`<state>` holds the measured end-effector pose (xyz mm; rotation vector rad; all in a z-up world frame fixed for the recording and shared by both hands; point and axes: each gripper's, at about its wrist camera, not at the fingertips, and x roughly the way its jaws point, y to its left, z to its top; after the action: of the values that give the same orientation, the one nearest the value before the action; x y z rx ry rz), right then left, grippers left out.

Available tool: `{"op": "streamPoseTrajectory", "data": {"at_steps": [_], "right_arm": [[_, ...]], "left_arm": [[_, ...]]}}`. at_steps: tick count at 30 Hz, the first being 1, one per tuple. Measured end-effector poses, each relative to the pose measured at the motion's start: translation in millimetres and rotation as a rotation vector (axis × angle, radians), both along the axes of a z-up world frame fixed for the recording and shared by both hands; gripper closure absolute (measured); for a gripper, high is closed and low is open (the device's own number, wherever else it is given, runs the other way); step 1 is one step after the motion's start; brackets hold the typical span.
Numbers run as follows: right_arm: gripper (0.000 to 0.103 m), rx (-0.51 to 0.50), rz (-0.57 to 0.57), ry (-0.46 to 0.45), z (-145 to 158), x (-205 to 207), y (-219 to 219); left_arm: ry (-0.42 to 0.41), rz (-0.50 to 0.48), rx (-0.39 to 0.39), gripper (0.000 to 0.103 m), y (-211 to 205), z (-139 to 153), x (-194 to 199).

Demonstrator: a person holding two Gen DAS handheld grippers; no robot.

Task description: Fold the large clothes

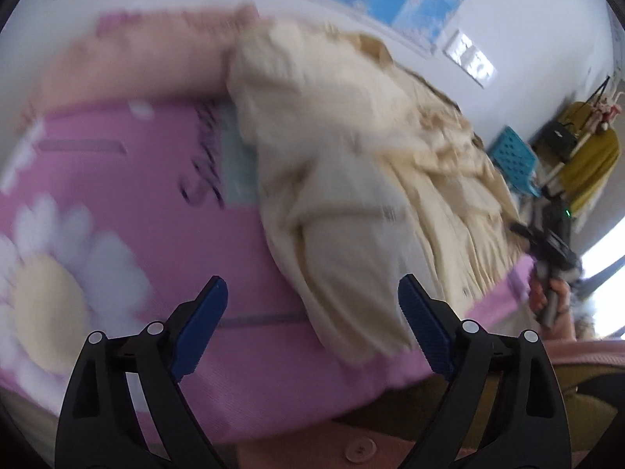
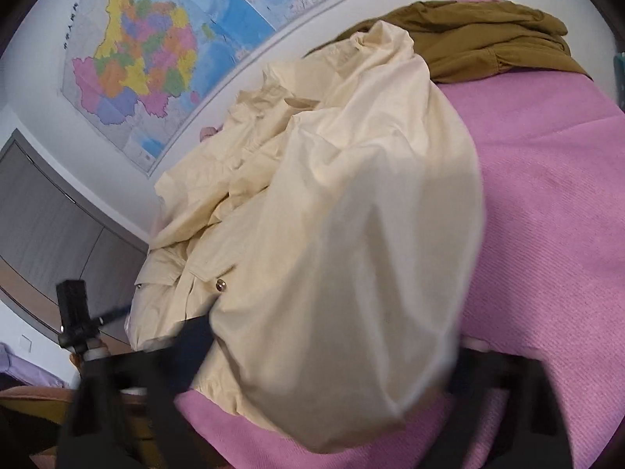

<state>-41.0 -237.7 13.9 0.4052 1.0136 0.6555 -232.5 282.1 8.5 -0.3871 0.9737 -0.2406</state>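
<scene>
1 cream jacket (image 2: 332, 234) lying crumpled on pink bedspread (image 2: 547, 203), approx. mid-bed, 1 metal snap (image 2: 221, 284) showing on its front. 1 olive-brown garment (image 2: 488, 39) bunched at far end of bed, touching jacket's far edge. Bedspread w/ daisy print (image 1: 47, 293) & dark script lettering in left wrist view.

Left tongs (image 1: 312, 324): 2 blue pads (image 1: 203, 324) spread wide, nothing btwn them; jacket's near fold just ahead, overlapping the right pad's side, no grip. Right tongs (image 2: 324, 371): mostly buried under a big fold of jacket; black frame visible both sides, cloth draped btwn; pressing or not – can't tell. In left wrist view, hand (image 1: 547, 297) on the other tool's handle at jacket's edge.

2 maps (image 2: 156, 47) on wall behind bed. 1 teal perforated crate (image 1: 511, 156) beyond bed, w/ yellow cloth nearby.
</scene>
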Motion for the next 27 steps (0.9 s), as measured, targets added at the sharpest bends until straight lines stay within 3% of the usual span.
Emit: {"op": "streamPoseTrajectory", "data": {"at_steps": [1,2,4,6,7,8,10,11,13,16,20,22,23,24,25,27], "right_arm": [[0.064,0.020,-0.004,0.004,1,1,-2],[0.076,0.060,-0.002,0.008,2,0,-4],[0.083,0.074,-0.014,-0.001,6,-4,-5],[0.087,0.104,-0.022,-0.022,12,-9,-6],[0.089,0.128,-0.026,-0.027,16,-12,-8],[0.090,0.161,-0.029,-0.044,23,-16,-10],[0.091,0.202,-0.020,-0.108,44,-31,-10],[0.091,0.201,-0.015,-0.125,51,-36,-10],[0.091,0.194,0.010,-0.172,69,-51,-5],[0.092,0.215,0.048,-0.220,89,-76,-7],[0.088,0.156,0.072,-0.254,94,-107,-11],[0.082,0.095,0.068,-0.157,69,-111,-16],[0.068,0.025,0.050,-0.098,54,-111,-17],[0.060,-0.018,0.046,-0.056,41,-111,-19],[0.053,-0.081,0.036,-0.007,27,-113,-22],[0.047,-0.116,0.023,0.070,10,-115,-30]], "left_arm": [[0.025,-0.026,-0.033,0.015,-5,-10,0],[0.038,-0.035,-0.047,0.015,-9,-15,1],[0.042,-0.047,-0.069,0.009,-19,-24,3],[0.010,-0.083,-0.122,0.010,-32,-24,8],[0.000,-0.086,-0.146,0.022,-38,-24,11],[-0.011,-0.071,-0.136,0.048,-42,-23,14],[-0.042,-0.072,-0.146,0.085,-47,-18,17],[-0.065,-0.045,-0.169,0.088,-44,-12,16],[-0.157,-0.015,-0.196,0.091,-32,13,6],[-0.257,-0.026,-0.164,0.092,-24,48,-16],[-0.287,-0.082,-0.080,0.091,-27,65,-38],[-0.231,-0.144,-0.017,0.087,-34,53,-39],[-0.197,-0.166,0.017,0.078,-37,45,-37],[-0.164,-0.193,0.062,0.074,-40,37,-37],[-0.157,-0.193,0.092,0.072,-39,34,-37],[-0.166,-0.177,0.104,0.068,-31,35,-41]]}}
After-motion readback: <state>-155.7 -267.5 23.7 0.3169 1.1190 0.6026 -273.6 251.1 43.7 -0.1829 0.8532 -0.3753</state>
